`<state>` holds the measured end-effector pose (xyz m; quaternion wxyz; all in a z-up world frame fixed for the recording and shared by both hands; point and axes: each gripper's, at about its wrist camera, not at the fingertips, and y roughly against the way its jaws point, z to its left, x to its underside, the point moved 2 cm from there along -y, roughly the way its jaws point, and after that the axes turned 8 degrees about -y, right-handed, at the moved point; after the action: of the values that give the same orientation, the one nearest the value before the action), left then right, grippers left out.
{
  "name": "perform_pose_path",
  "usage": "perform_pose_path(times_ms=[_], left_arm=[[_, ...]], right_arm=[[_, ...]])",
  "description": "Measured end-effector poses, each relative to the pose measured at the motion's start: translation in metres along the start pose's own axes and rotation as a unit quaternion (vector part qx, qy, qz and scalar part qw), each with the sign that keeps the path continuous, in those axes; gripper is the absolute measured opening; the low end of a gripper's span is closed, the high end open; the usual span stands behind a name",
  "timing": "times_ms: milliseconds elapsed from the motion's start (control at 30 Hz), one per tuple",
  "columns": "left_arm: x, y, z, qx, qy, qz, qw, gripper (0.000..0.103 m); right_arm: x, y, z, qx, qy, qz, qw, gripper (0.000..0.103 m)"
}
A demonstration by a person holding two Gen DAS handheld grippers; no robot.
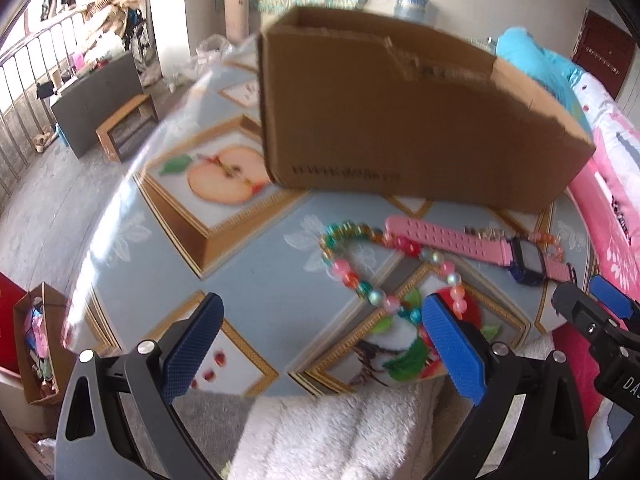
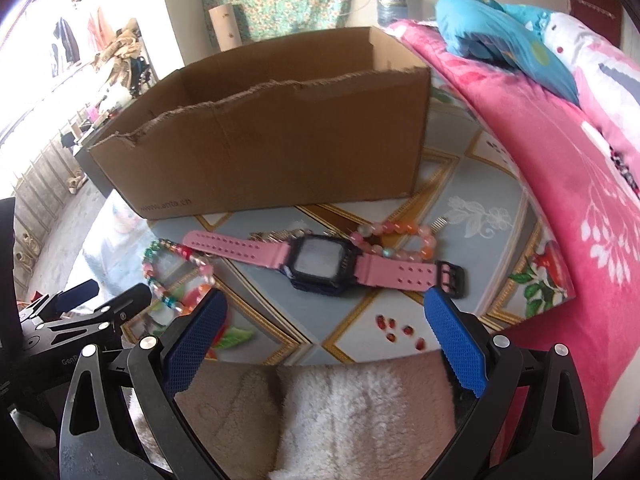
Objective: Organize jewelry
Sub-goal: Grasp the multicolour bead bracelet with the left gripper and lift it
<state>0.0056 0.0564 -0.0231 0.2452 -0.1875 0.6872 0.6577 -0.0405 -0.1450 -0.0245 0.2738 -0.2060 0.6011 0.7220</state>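
A pink-strapped watch (image 2: 316,260) with a dark square face lies on the table in front of an open cardboard box (image 2: 272,140); it also shows in the left wrist view (image 1: 472,244). A long string of coloured beads (image 1: 360,276) lies left of it, also seen in the right wrist view (image 2: 176,276). A pink-orange bead bracelet (image 2: 400,240) lies behind the watch. My right gripper (image 2: 326,304) is open, just short of the watch. My left gripper (image 1: 320,312) is open, its right finger near the bead string. The box (image 1: 400,108) stands behind.
A fruit-patterned tablecloth (image 2: 460,184) covers the round table. A white fluffy towel (image 2: 352,412) lies at the near edge. A pink blanket (image 2: 560,160) and blue pillow (image 2: 500,28) press in at the right. The floor, with a small box (image 1: 38,344), drops off to the left.
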Motion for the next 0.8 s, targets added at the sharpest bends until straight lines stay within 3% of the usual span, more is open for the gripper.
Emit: perform_pose_path(times_ms=[167, 333, 467, 633, 800], left_arm=[[-0.005, 0.01, 0.019, 0.047, -0.015, -0.074, 0.996, 0.097], [-0.014, 0.012, 0.027, 0.089, -0.022, -0.105, 0.9902, 0.097], [-0.023, 0.004, 0.026, 0.121, -0.027, -0.096, 0.9876, 0.097], [-0.03, -0.01, 0.019, 0.119, -0.064, -0.075, 0.988, 0.095], [-0.031, -0.023, 0.008, 0.105, -0.122, -0.042, 0.9861, 0.073]], right_arm=[[-0.006, -0.007, 0.026, -0.033, 0.028, 0.002, 0.999, 0.082], [-0.009, -0.018, 0.05, -0.065, 0.053, 0.022, 0.996, 0.064], [-0.01, -0.034, 0.061, -0.08, 0.059, 0.06, 0.993, 0.045], [-0.012, -0.051, 0.069, -0.087, 0.062, 0.093, 0.99, 0.03], [-0.014, -0.064, 0.084, -0.104, 0.077, 0.115, 0.985, 0.024]])
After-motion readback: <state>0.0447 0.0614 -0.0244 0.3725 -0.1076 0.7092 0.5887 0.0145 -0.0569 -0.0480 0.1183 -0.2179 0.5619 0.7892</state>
